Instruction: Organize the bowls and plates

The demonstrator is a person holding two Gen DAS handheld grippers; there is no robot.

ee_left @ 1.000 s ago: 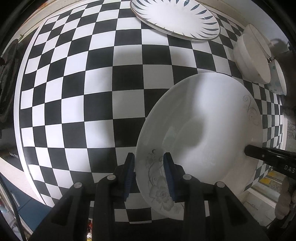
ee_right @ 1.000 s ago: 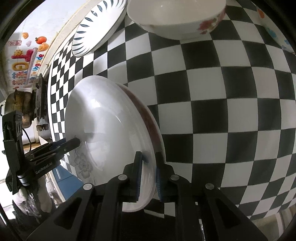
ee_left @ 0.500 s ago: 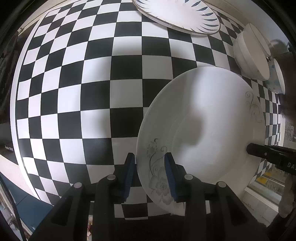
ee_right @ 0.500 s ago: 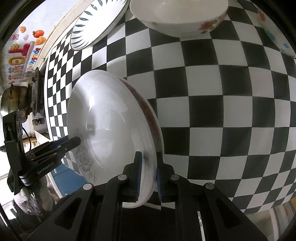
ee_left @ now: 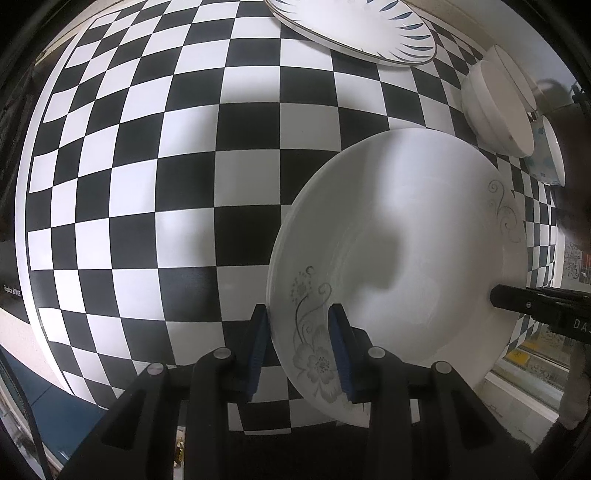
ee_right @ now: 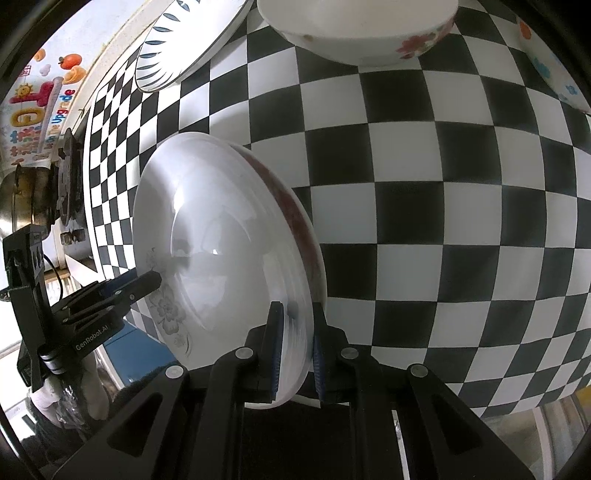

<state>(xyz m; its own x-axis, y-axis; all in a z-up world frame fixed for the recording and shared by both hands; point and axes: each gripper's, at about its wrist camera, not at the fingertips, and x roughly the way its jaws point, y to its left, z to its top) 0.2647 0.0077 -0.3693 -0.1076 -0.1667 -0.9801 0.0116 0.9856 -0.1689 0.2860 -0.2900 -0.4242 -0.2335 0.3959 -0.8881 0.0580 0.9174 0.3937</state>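
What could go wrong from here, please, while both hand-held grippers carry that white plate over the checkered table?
1. The left hand-held gripper and right hand-held gripper pinch only opposite rim edges of the floral plate; uneven motion could let it slip or twist.
2. A second, red-marked plate seems stacked beneath it and might slide loose.
3. The white bowl and red-flowered bowl stand nearby and could be clipped.

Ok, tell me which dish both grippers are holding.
The white plate with grey flower print, clamped by left gripper and right gripper. The blue-petal-rimmed plate and bowls lie untouched on the checkered table.
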